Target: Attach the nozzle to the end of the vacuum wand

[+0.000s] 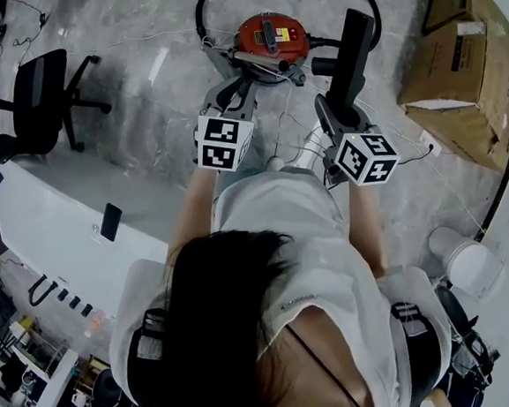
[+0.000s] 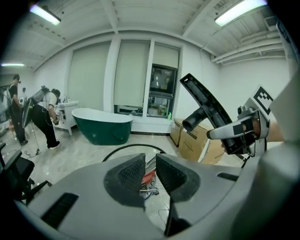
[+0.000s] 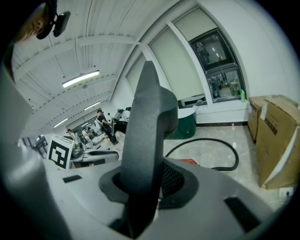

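On the floor ahead sits the red vacuum canister (image 1: 271,36), with a black hose (image 1: 201,7) looping behind it and a metal wand (image 1: 260,62) lying across its front. My right gripper (image 1: 338,108) is shut on the black floor nozzle (image 1: 354,47), holding it upright to the right of the canister. In the right gripper view the nozzle (image 3: 147,126) fills the jaws of that gripper (image 3: 150,183). The left gripper (image 1: 236,88) hovers just short of the wand. Its jaws (image 2: 150,171) stand slightly apart with nothing between them, and the canister (image 2: 149,179) shows through the gap.
Cardboard boxes (image 1: 470,66) are stacked at the right and a white bucket (image 1: 467,257) stands near my right side. A black office chair (image 1: 42,100) and a white table (image 1: 66,226) are at the left. A green bathtub (image 2: 103,124) and several people stand farther off.
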Tool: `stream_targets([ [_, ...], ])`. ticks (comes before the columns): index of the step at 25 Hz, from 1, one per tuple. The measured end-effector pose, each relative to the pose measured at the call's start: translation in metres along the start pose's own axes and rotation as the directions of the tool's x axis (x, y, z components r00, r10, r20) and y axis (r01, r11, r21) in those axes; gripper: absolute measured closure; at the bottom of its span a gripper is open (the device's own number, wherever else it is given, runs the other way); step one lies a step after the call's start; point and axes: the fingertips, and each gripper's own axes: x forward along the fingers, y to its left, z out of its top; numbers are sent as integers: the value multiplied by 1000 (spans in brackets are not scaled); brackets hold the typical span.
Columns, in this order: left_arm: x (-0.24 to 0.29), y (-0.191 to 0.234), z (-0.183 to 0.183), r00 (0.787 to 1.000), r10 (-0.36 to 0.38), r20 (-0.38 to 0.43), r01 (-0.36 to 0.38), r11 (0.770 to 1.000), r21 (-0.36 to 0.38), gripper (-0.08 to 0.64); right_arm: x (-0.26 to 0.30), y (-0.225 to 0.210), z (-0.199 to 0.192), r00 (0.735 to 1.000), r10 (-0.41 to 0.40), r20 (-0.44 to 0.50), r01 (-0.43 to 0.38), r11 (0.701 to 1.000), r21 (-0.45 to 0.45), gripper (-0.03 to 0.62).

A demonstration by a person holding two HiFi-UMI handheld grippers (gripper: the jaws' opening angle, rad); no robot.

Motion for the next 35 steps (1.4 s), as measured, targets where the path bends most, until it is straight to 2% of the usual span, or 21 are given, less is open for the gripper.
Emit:
stream_targets([
  [3,6,7,-5,999,-23,-30,24,1000,12,506,6,1,-1,1000,-18,-6,18,1000,15,485],
  [6,16,11,-2,998,-53,-45,56,996,72,497,15,-2,4,999,-37,-1,37,999,32,485],
  [10,31,17,6,992,-125,-27,127,985,113,489,27,-5,14,999,-50,7,49,999,17,485],
  [13,43,23,-1,983,-168,-68,177,970,164,445,36,-10,16,997,-77,5,77,997,28,485],
  [16,54,22,-10,969,-211,-130,238,939,248,400,43,-14,18,994,-106,10,105,992,67,485],
  [19,65,23,-17,958,-232,-167,276,906,322,391,51,-13,17,992,-127,6,126,988,93,485],
  [23,82,30,-21,947,-256,-195,313,875,371,388,53,-13,14,988,-154,2,153,981,120,485],
  [26,93,30,-28,929,-284,-236,361,835,415,359,53,-15,11,986,-165,-15,166,978,124,485],
  [30,105,27,-39,921,-267,-285,380,783,492,347,50,-20,11,985,-169,-28,172,976,135,485],
  [33,116,20,-48,919,-250,-304,385,735,559,347,52,-27,13,986,-165,-37,168,977,132,485],
  [35,122,18,-54,915,-246,-320,393,724,567,347,53,-28,16,987,-156,-43,160,979,125,485],
])
